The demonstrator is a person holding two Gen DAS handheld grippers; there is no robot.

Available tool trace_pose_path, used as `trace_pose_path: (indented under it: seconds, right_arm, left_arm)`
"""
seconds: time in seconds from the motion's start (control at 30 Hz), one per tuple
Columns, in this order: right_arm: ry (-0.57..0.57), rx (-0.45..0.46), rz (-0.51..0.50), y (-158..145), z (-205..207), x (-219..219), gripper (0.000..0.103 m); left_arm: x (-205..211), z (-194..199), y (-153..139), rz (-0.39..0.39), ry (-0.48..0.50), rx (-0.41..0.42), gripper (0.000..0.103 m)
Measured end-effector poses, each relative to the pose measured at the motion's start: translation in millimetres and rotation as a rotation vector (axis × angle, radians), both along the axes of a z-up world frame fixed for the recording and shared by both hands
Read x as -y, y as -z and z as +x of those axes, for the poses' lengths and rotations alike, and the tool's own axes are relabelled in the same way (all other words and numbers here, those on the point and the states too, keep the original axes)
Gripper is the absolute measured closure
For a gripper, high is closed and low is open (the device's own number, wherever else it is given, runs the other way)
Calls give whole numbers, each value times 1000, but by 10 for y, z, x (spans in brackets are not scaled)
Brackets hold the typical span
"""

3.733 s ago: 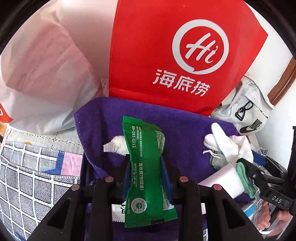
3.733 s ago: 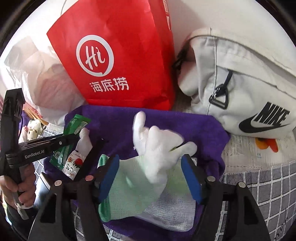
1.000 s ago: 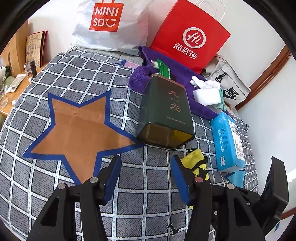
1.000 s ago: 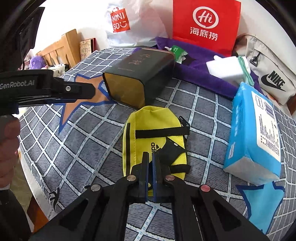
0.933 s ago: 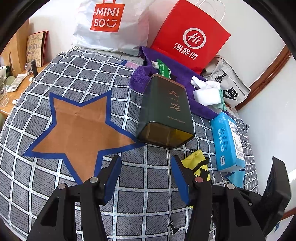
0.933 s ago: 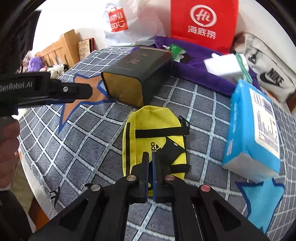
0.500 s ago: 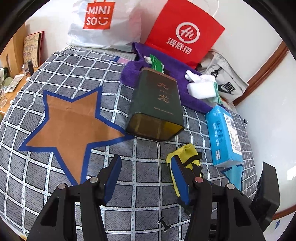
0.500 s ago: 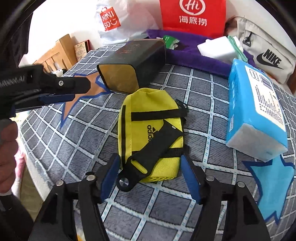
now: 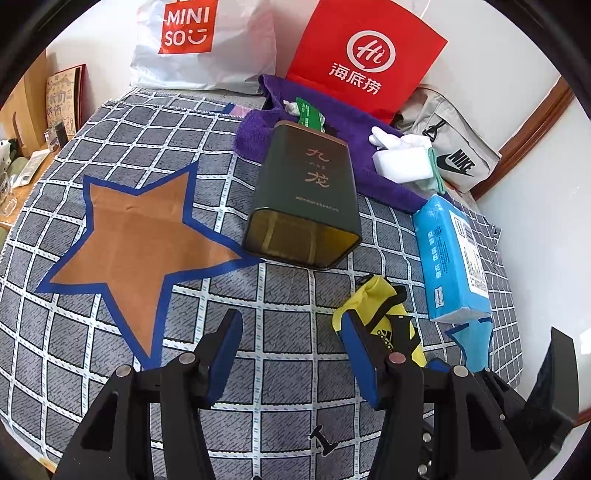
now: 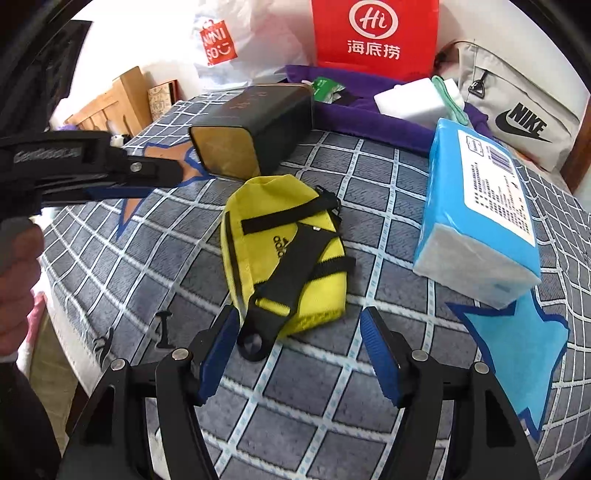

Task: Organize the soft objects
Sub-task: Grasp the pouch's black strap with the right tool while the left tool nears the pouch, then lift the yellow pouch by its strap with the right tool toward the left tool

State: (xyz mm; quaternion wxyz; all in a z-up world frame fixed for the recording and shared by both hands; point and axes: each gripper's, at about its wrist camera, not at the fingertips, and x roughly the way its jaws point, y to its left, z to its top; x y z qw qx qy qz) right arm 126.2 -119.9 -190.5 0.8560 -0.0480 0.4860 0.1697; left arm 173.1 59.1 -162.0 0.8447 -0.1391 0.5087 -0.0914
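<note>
We note the yellow pouch is partly hidden in the left wrist view behind the right-hand finger of the left gripper. The dark tin covers part of the purple towel and the lower end of the green packet. The red bag is cut off at the top edge of the right wrist view. Lettering on the left gripper's arm, at left of that view, is too blurred to read. Small items on the wooden furniture, at the left wrist view's left edge, are too small to identify.
</note>
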Motion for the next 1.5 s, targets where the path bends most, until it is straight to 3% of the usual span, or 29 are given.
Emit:
trace_pose_path:
  seconds: [0.1, 0.2, 0.27, 0.33, 0.57, 0.8, 1.23, 1.27, 1.33, 1.4, 1.5]
  right_arm:
    - [-7, -9, 12, -19, -65, 15, 38]
    - [-18, -20, 47, -33, -100, -10, 46]
    - [-16, -36, 55, -2, -84, -48, 57]
    - [-19, -71, 72, 57, -54, -79, 85]
    - [-14, -31, 93, -41, -173, 2, 91]
    - [22, 7, 109, -194, -327, 279, 91]
    - [167, -11, 103, 12, -395, 1030, 91]
    - [170, -9, 109, 20, -398, 1067, 88]
    - [170, -1, 126, 29, -370, 1102, 65]
    - [170, 20, 139, 21, -342, 1102, 51]
    - [153, 37, 176, 27, -244, 1029, 51]
  left_arm:
    - [65, -21, -14, 10, 13, 3, 50]
    - [129, -42, -23, 21, 24, 3, 50]
    - [169, -51, -23, 26, 30, -2, 50]
    - [203, -75, -37, 35, 36, -2, 50]
    - [209, -197, -116, 69, 32, 12, 50]
    - [296, -267, -109, 86, 30, 6, 50]
    - [679, -194, 137, 115, 80, -52, 50]
    - [681, -179, 150, 110, 76, -57, 50]
    - [671, -138, 180, 84, 63, -70, 50]
    - [662, -92, 209, 45, 49, -85, 49]
    - [679, -35, 247, 0, 43, -98, 45]
